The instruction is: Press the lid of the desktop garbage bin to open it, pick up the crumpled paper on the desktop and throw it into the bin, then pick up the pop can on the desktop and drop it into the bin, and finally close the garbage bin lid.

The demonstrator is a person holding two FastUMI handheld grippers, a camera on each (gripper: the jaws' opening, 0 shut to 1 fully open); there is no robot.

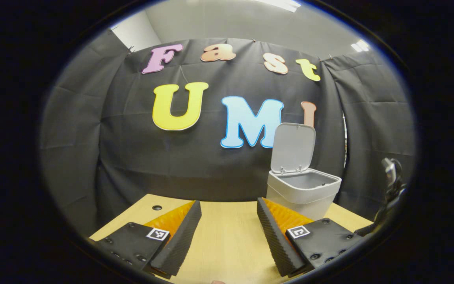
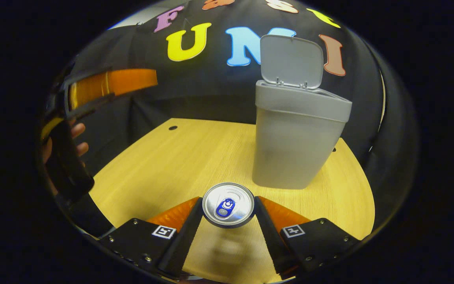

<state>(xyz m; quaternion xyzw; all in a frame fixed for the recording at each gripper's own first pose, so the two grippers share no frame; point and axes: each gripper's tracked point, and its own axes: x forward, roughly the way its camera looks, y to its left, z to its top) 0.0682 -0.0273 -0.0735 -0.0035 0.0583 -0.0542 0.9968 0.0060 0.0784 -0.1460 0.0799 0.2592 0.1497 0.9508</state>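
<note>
Two steps judged done: bin [image 2: 296, 146] open with lid [image 2: 291, 61] upright; crumpled paper nowhere on the counter [image 2: 164, 161], presumably already in the bin.
Step in hand: pop can [image 2: 228, 204] gripped, apparently lifted a little off the counter, going by the blurred shadow beneath it.
Left to do: carry can over the bin's rim, drop it in, press lid down.
Right gripper [image 2: 228, 213]: jaws clenched on the pop can, one finger on each side of its body.
Left gripper [image 1: 229, 232]: jaws released and spread wide, nothing between them, hovering over bare counter left of the bin; also seen at far left of the right gripper view, held by a hand [image 2: 78, 139].
Pop can position: just in front of the bin, near its base, upright.
Pop can look: seen from above, silvery top, blue pull tab, round rim undented.
Bin look: pale grey, squarish, tapering downward, standing on the counter's far right part; interior visible from the left gripper view, contents hidden.
</note>
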